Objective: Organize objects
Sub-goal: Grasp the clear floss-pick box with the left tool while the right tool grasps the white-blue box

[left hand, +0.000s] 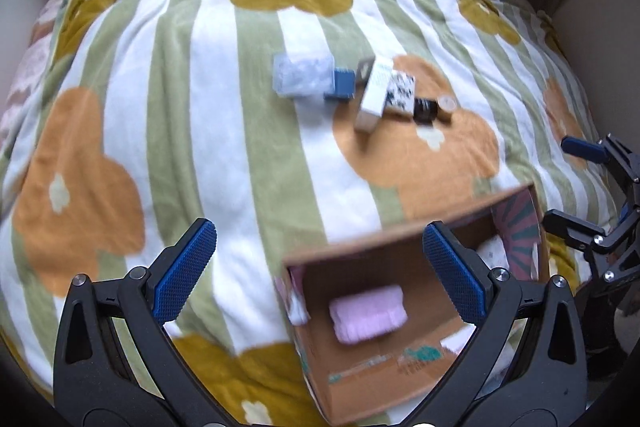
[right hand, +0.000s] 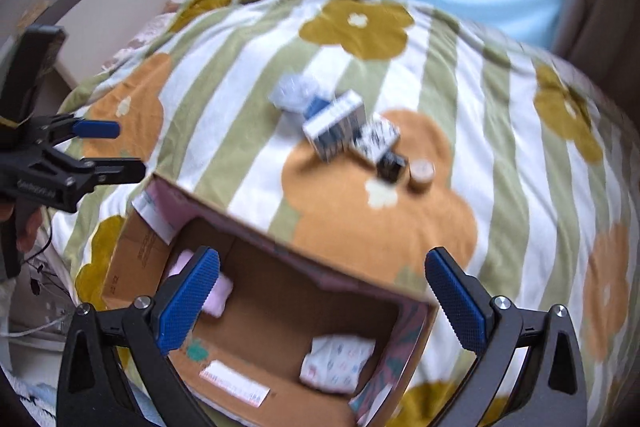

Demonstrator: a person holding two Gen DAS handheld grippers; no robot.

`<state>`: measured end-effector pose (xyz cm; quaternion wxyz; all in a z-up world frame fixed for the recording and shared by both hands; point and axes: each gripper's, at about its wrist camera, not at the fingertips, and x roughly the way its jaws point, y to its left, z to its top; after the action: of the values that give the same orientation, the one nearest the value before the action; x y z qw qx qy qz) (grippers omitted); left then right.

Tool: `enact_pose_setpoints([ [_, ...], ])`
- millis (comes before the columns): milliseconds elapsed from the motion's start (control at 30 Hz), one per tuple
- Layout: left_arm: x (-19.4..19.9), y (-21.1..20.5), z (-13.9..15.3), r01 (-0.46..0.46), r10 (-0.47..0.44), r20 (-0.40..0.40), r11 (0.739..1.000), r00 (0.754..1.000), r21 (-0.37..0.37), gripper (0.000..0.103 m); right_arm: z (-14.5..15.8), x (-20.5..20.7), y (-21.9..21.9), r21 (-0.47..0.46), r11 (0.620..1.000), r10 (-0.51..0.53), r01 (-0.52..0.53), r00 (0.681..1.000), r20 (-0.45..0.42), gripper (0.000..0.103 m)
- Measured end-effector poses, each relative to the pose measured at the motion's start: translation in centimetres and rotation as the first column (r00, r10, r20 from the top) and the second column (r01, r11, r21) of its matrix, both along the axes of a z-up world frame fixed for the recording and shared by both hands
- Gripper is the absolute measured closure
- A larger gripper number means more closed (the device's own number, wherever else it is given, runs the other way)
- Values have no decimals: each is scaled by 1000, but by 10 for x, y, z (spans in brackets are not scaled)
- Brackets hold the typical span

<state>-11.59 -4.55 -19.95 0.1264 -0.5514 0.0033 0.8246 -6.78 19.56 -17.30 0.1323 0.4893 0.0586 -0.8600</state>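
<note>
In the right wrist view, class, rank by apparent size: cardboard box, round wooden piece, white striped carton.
1. cardboard box, though it is nearest the camera
2. white striped carton
3. round wooden piece

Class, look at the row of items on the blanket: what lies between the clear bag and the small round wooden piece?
In both views: a blue item, a white box, a black-and-white patterned box and a small black item lie between the clear bag and the wooden piece.
</note>
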Motion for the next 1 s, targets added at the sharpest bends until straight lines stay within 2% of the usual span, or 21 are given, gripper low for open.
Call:
enact_pose_setpoints([
  [167, -64, -1, -2, 46, -46, -47, 999, 998, -11, 0, 7, -49, -7, 84, 988, 138, -132, 988, -70, 0],
  [267, -104, -2, -12, 52, -51, -34, 998, 998, 32, 0, 1, -75, -12, 92, 977, 199, -192, 978, -66, 0],
  [433, -156, 6, -50, 56, -59, 21, 992, 998, 110, 0, -28, -106, -25, 115, 948, 303, -296, 952, -50, 0],
  [600, -186, 22, -95, 76, -87, 70, 986, 994, 151, 0, -65, -130, -34, 164, 915, 376, -368, 926, -23, 0],
  [733, -203, 25, -127, 49, -73, 120, 980, 990, 192, 0, -87, -145, -35, 175, 903, 397, -391, 918, 4, 0],
  [1000, -216, 26, -157, 40, -74, 152, 976, 986, 215, 0, -115, -163, -37, 170, 893, 417, -418, 908, 38, 0],
])
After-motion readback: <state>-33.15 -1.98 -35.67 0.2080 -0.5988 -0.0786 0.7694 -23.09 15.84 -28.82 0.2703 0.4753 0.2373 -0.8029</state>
